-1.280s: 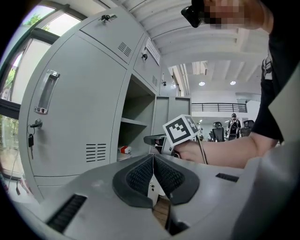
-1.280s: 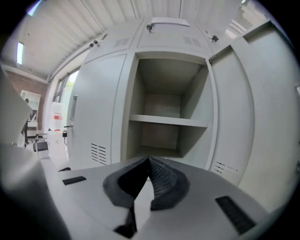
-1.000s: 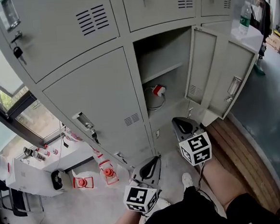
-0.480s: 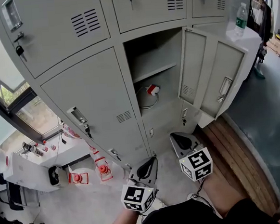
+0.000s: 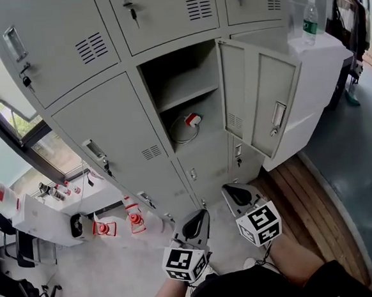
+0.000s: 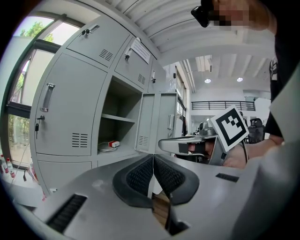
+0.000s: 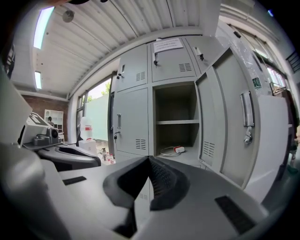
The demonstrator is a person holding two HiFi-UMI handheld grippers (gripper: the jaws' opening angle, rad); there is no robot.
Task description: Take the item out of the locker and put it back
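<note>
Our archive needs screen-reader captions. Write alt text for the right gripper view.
An open locker faces the camera, its door swung right, a red-and-white item with a coiled white cable lying on its floor under a shelf. The shut, empty right gripper fills the foreground.

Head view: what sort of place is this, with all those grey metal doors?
Probably a locker area in a workshop or lab hall. A bank of grey steel lockers fills the wall, one door open with a red-plugged cable inside. Overhead is a corrugated ceiling with strip lights.
</note>
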